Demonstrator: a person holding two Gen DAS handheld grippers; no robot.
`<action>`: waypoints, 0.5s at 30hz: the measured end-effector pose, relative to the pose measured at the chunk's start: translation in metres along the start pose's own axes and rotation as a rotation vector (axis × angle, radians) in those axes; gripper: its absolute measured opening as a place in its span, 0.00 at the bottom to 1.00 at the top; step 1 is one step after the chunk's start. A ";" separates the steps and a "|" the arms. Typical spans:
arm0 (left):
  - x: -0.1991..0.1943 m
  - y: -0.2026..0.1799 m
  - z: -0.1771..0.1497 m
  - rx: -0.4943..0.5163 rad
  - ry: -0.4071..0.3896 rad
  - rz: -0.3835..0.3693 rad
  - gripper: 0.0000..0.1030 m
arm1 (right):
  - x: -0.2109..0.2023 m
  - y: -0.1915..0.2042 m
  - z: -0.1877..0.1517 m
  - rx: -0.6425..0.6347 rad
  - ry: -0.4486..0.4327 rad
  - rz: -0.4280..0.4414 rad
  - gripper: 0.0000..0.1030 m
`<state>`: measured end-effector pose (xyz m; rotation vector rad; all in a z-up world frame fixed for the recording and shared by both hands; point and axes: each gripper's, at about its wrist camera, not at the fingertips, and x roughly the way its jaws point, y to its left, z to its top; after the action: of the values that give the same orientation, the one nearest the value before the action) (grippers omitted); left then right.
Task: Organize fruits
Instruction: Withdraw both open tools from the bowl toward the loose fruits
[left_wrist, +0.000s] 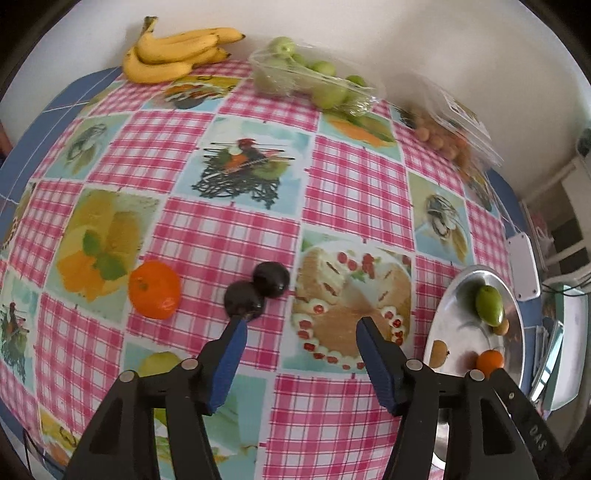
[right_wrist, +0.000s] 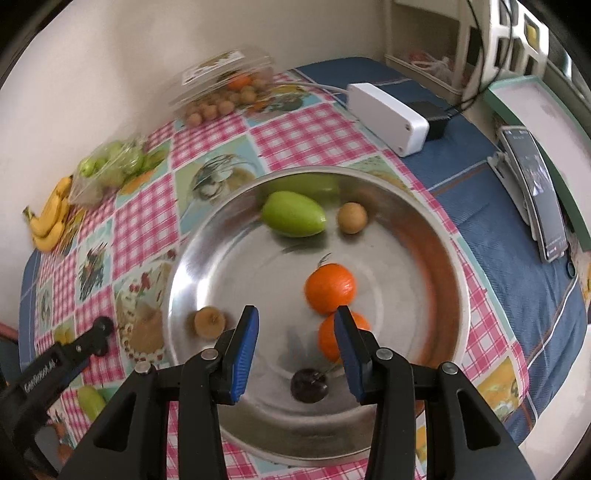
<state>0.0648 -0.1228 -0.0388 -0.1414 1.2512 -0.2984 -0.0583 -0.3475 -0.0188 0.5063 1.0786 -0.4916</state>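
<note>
Two dark plums (left_wrist: 271, 279) (left_wrist: 243, 299) lie touching on the checked tablecloth, with a mandarin (left_wrist: 154, 289) to their left. My left gripper (left_wrist: 302, 321) hangs open just in front of them, its left fingertip near the closer plum and nothing between the pads. My right gripper (right_wrist: 296, 310) is open over the steel bowl (right_wrist: 240, 266). The bowl holds a green fruit (right_wrist: 293, 214), two mandarins (right_wrist: 330, 288) (right_wrist: 328, 341), a dark plum (right_wrist: 309, 384) and two small brown fruits (right_wrist: 352, 218) (right_wrist: 209, 322). The bowl (left_wrist: 454, 321) sits right of the left gripper.
At the far wall lie bananas (left_wrist: 173, 55), a plastic bag of green fruits (left_wrist: 310, 77) and a clear box of small brown fruits (left_wrist: 443, 136). A white box (right_wrist: 388, 110) and a phone on a stand (right_wrist: 535, 192) sit beyond the bowl on the blue cloth.
</note>
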 end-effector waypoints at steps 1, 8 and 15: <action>-0.001 0.002 0.000 -0.001 -0.001 0.000 0.63 | -0.001 0.003 -0.002 -0.014 -0.001 0.002 0.42; 0.000 0.000 0.001 0.008 -0.002 0.009 0.66 | -0.002 0.007 -0.003 -0.029 -0.002 -0.002 0.42; 0.002 0.000 0.000 0.011 0.002 0.019 0.70 | 0.000 0.007 -0.001 -0.021 0.006 -0.016 0.42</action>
<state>0.0654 -0.1235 -0.0403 -0.1195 1.2520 -0.2892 -0.0551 -0.3417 -0.0183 0.4814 1.0935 -0.4926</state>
